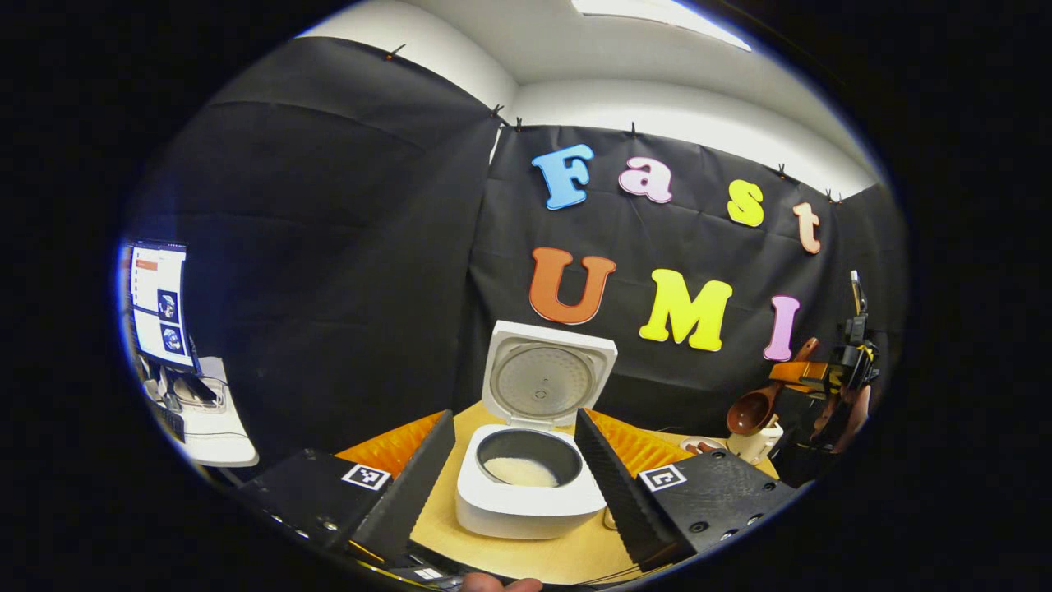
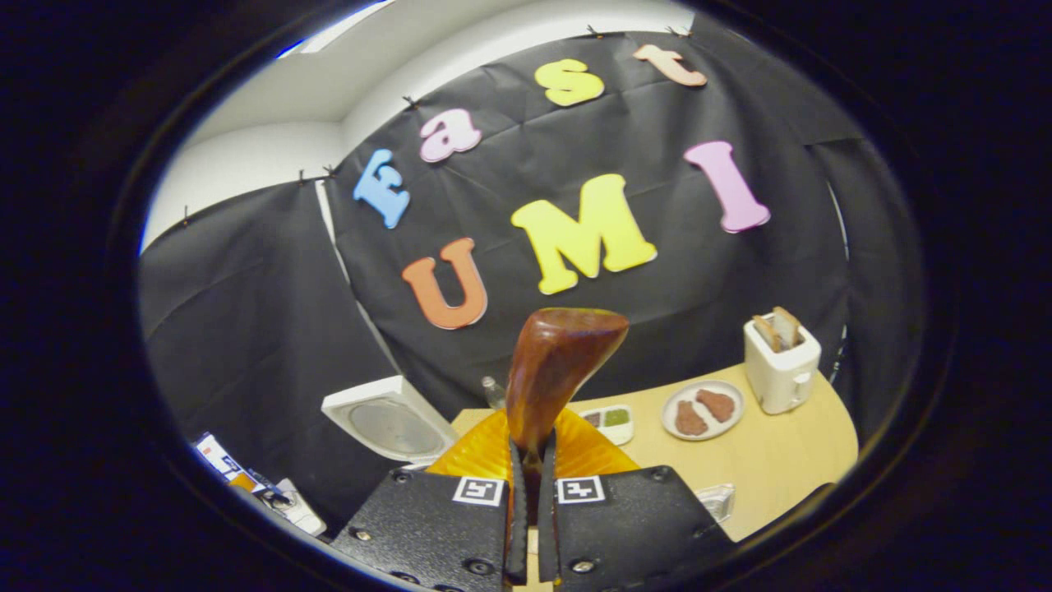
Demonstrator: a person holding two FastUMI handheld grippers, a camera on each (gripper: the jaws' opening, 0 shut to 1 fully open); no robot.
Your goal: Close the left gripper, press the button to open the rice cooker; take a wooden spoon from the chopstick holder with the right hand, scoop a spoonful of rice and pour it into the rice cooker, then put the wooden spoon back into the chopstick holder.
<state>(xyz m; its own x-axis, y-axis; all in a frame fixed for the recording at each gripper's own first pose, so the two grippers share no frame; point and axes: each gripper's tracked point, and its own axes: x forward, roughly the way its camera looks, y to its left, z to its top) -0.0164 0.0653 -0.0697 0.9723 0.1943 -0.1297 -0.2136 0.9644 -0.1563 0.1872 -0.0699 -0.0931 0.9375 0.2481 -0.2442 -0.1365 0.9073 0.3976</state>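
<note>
Wooden spoon (image 2: 559,370) apparently in right hand-held gripper (image 2: 530,493)

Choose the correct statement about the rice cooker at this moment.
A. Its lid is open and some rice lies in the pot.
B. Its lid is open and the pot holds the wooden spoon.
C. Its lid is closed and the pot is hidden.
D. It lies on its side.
A: in the left gripper view the rice cooker stands upright with its lid raised, and white rice lies in the dark pot.

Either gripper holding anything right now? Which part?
Right gripper clamps the wooden spoon by its handle, just below the bowl. Left gripper is open, holding nothing.
</note>
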